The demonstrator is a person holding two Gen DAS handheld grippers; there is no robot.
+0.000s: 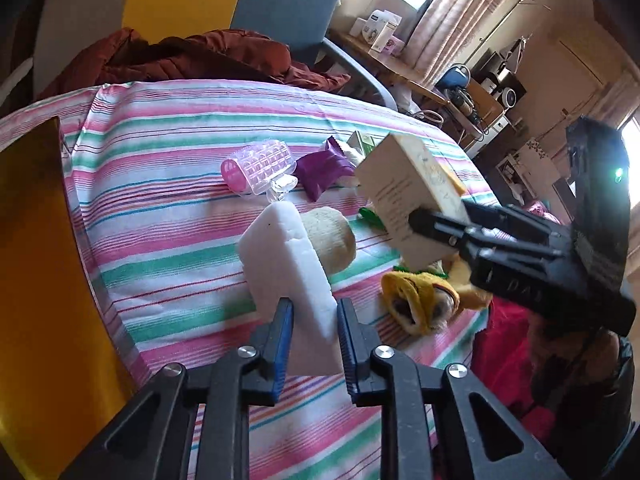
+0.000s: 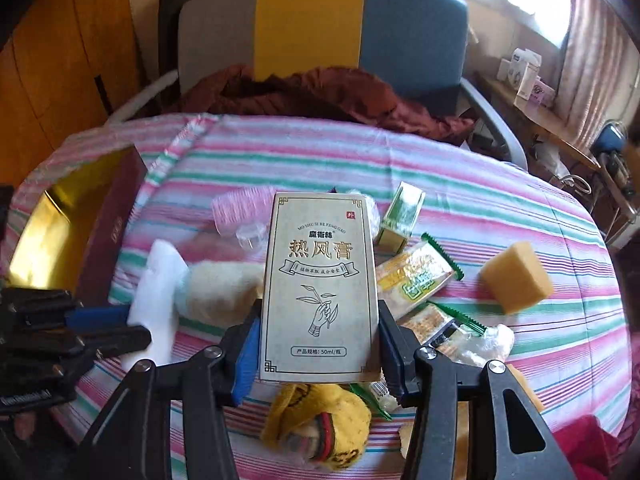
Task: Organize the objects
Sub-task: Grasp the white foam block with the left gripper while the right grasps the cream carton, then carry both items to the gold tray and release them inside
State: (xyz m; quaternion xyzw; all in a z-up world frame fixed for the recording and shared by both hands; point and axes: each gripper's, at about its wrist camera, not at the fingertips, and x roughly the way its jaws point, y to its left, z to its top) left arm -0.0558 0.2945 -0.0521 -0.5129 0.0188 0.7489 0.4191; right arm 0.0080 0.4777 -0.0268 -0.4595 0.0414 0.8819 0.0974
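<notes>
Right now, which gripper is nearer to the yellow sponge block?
Right. The right gripper, holding the beige box, is beside the yellow sponge block; the left gripper is across the table.

From my right wrist view, the cream box [image 2: 320, 288] hides most of the pink roller [image 2: 236, 210] and part of the snack packets [image 2: 416, 280] behind it. The gold-lined box [image 1: 36, 280] is cut off by the left edge of my left wrist view. The yellow knitted item [image 2: 320, 428] is blurred; possibly a sock. The shelf boxes [image 2: 528, 74] are too small to read.
</notes>
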